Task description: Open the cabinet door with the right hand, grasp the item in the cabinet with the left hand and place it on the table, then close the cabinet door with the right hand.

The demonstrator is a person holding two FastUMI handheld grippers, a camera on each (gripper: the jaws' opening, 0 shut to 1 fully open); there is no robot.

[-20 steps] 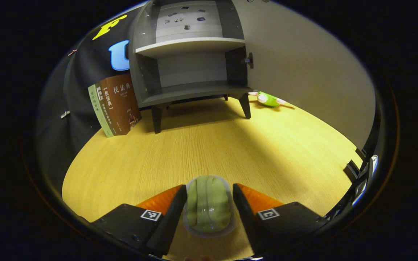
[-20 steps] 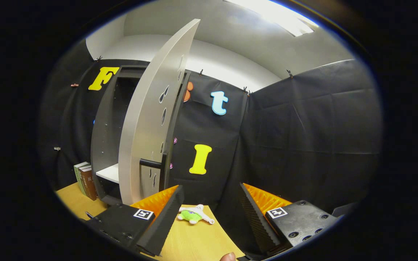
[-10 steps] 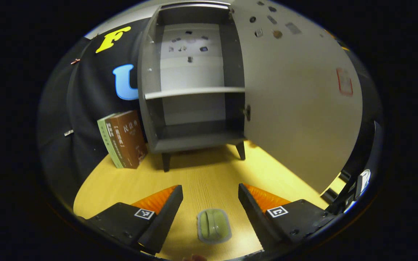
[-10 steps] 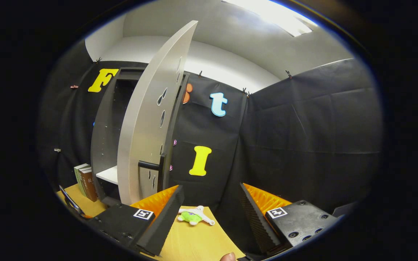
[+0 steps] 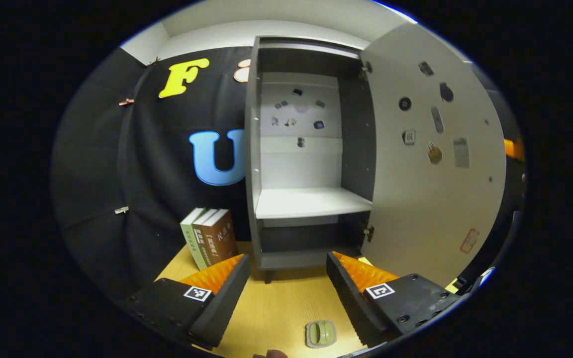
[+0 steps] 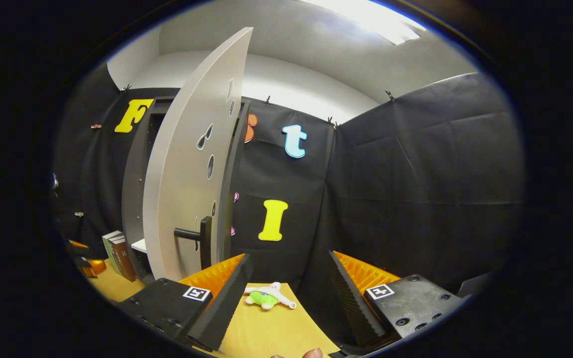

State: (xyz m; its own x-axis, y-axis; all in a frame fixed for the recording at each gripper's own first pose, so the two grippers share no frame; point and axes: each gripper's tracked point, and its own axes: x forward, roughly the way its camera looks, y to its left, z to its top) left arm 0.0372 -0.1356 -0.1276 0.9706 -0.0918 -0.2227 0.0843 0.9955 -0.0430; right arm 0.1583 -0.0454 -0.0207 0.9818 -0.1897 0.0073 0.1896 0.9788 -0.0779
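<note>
Now the item [image 5: 321, 333] lies below the spread left gripper [image 5: 286, 293].

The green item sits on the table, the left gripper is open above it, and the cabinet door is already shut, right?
Not quite. The cabinet door stands wide open, as the left gripper view shows. The green item does sit on the table, with the left gripper open above it.

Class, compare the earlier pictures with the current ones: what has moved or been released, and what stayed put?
The left gripper let go of the green item, left it on the table, then rose and backed off, open. The right gripper stayed open and hardly moved. The cabinet door stayed open, the books in place.
</note>
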